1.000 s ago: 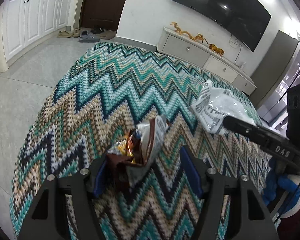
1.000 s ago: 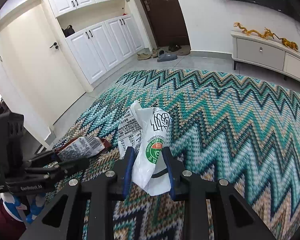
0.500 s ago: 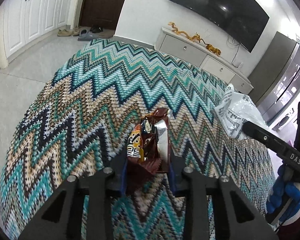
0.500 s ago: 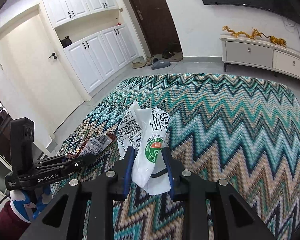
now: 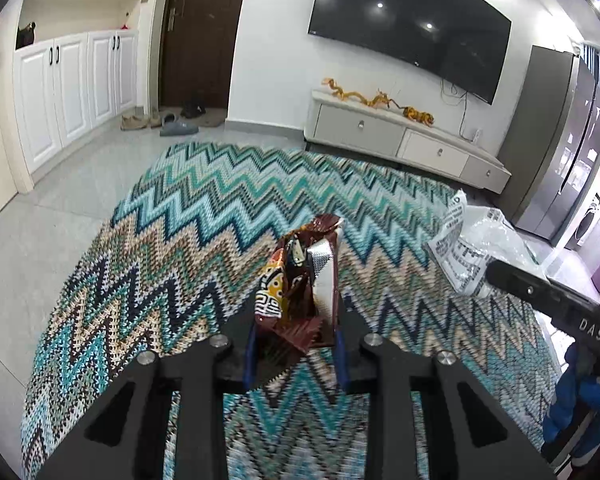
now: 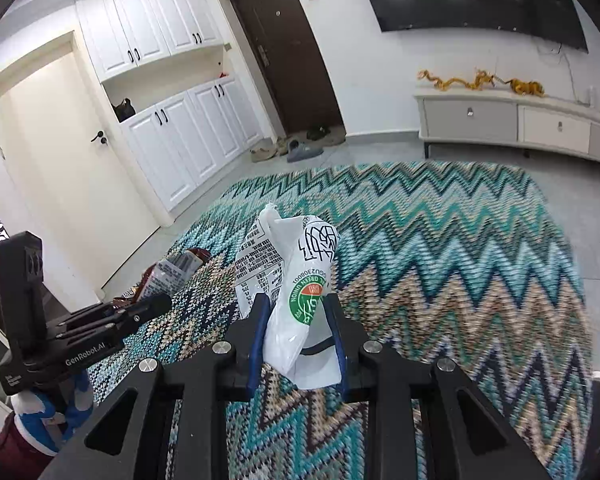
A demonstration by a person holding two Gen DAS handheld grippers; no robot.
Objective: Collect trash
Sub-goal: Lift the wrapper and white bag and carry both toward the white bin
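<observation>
Two pieces of trash are in hand, one per gripper. The left gripper [image 5: 296, 344] has its jaws narrowed onto a crumpled brown snack wrapper [image 5: 296, 280], pinched between the blue pads and standing up just ahead of the fingertips, clear of the rug. Its jaws have just been closing, with the wrapper between them. The right gripper [image 6: 298, 340] clamps a white plastic bag [image 6: 300, 288] with a green round logo and black print; the bag rises between the pads and hangs a little below them.

One zigzag rug [image 5: 204, 216] in teal, tan and navy lies under both tools. Its far edge ends short of one low TV cabinet [image 5: 400, 140] ahead and to the right of the left gripper, and bare tile floor [image 5: 40, 216] runs wide to the left, up to a row of white cupboards [image 5: 72, 88] and one dark door [image 5: 200, 32]. A few slippers [image 5: 172, 124] sit by that door. One television [image 5: 408, 28] hangs above the cabinet.

Both grippers tilt downward over the rug, side by side and apart. From the left wrist view the right gripper comes in at the right edge with its bag in front of it; from the right wrist view the left gripper sits at the left edge, a blue-and-white gloved hand [image 6: 48, 412] beneath it.
</observation>
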